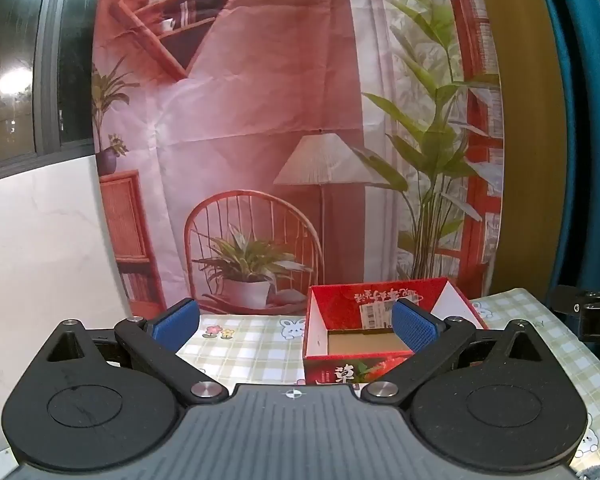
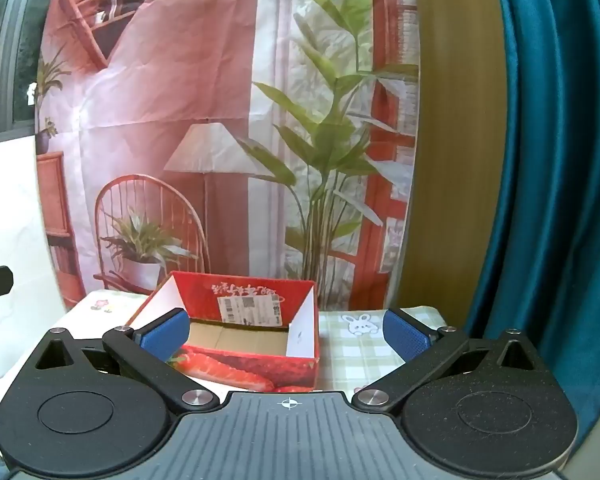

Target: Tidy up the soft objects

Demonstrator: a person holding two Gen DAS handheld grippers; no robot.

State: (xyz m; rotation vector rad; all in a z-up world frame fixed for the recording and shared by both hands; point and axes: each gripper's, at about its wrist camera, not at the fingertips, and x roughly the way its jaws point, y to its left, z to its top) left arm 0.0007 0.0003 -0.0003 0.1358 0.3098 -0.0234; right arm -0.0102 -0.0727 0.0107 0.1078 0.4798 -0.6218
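Behind the red box hangs a printed backdrop [image 1: 284, 128] of a room with a lamp and plants, and a teal curtain [image 2: 548, 160] falls to the box's right. Under the box lies your checked tablecloth [image 1: 244, 344] with bunny prints. The red box [image 2: 236, 324] itself stands open-topped, showing a bare cardboard floor. Your left gripper [image 1: 296, 330] is spread wide, holding nothing, its right pad overlapping the box. Your right gripper [image 2: 286, 334] also gapes wide, its left pad overlapping the box.
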